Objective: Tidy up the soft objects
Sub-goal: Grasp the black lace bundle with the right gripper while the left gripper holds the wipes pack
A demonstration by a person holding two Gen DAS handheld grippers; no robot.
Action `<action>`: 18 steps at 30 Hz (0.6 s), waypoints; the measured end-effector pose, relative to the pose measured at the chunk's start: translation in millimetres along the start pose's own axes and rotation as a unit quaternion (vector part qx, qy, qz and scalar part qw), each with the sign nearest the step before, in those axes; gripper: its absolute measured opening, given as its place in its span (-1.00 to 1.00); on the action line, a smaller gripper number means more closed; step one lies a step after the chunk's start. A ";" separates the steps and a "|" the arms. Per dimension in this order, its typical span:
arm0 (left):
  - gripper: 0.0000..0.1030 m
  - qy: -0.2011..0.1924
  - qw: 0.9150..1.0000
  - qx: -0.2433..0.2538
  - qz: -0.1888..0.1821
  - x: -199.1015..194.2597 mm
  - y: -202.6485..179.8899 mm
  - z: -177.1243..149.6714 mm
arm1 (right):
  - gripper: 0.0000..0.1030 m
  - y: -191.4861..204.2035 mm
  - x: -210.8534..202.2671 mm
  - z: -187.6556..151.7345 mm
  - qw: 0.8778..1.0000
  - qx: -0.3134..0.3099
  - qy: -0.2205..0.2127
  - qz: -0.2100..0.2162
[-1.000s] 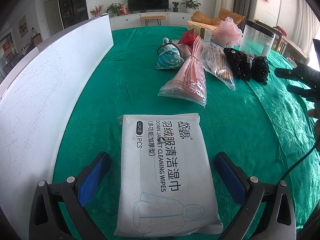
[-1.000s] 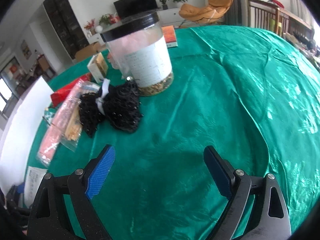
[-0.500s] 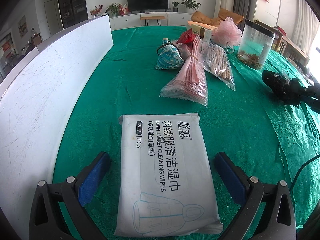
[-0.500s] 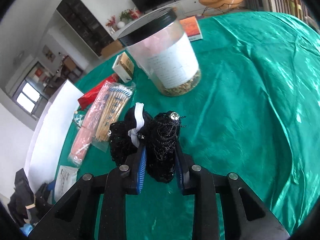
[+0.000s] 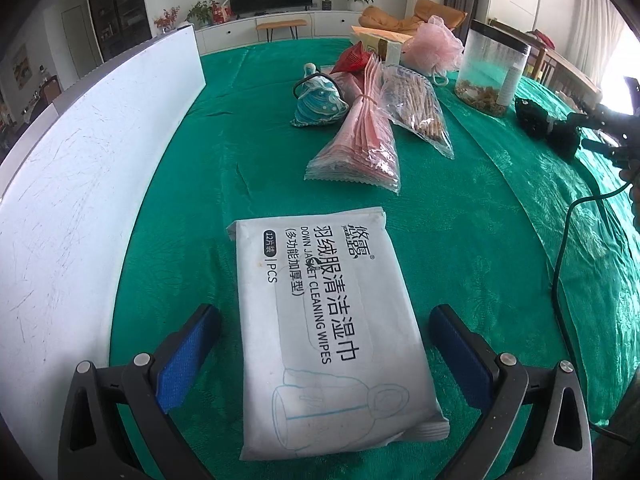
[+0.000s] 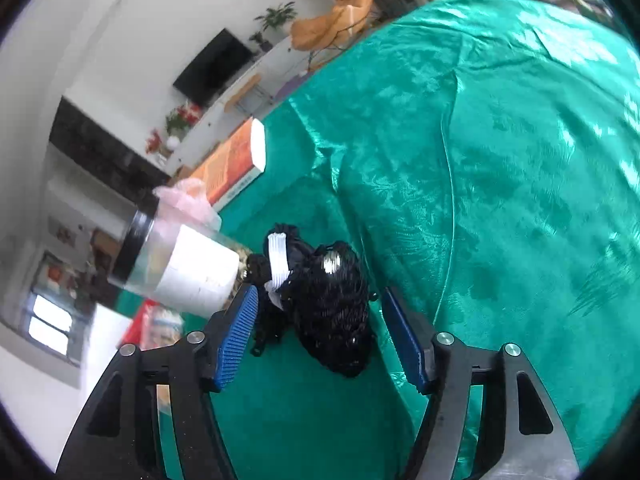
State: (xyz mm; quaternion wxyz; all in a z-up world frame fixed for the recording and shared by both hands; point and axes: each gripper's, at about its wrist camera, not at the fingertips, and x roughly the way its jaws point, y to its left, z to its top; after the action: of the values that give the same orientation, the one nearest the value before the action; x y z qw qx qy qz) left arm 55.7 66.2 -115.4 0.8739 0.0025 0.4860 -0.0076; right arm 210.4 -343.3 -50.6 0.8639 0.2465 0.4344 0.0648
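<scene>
Black mesh bundle (image 6: 332, 304) lies on the green cloth (image 6: 500, 200) just beside the clear jar (image 6: 180, 268), between my right gripper (image 6: 320, 340) pads; jaws have just been opening, pads clear of it, probably a release there. Right wrist rolled, pointing down. My left gripper (image 5: 320, 360) hangs spread astride the wipes pack (image 5: 332, 320), untouched.

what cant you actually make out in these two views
- Black mesh bundle, right wrist view: it sits between the right tongs, whose jaws have just been opening; whether a pad still touches it is unclear.
- Clear jar, same view: motion blur hides its label text.
- Wipes pack, left wrist view: the small print is too fine to read.
- Right tongs, left wrist view: cut off by the right edge.
</scene>
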 end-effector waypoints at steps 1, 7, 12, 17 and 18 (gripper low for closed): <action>1.00 0.007 1.000 0.002 -0.005 -2.0 1.8 -0.7 | 0.37 12.0 -7.3 2.2 0.997 -0.065 0.000 -0.036; 1.00 0.012 0.998 -0.018 -0.064 -18.9 5.1 4.7 | 0.43 72.5 12.8 6.2 0.934 -0.333 0.057 -0.116; 0.98 0.053 0.999 0.004 -0.009 5.3 -14.0 13.0 | -0.19 75.3 70.6 2.5 0.912 -0.355 0.103 -0.176; 0.27 0.020 1.000 -0.003 -0.013 -5.2 -10.9 20.7 | -0.22 64.0 53.4 36.8 0.970 -0.199 0.046 -0.131; 0.27 0.014 0.999 -0.016 -0.025 -9.1 -5.8 21.3 | -0.22 63.8 42.6 39.8 0.975 -0.182 0.030 -0.122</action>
State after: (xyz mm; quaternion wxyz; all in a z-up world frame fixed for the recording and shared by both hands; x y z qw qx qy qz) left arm 68.9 60.2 -96.5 0.8667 -0.0237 0.4979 -0.0215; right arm 274.2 -288.6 -30.6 0.8821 0.0284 0.4681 0.0443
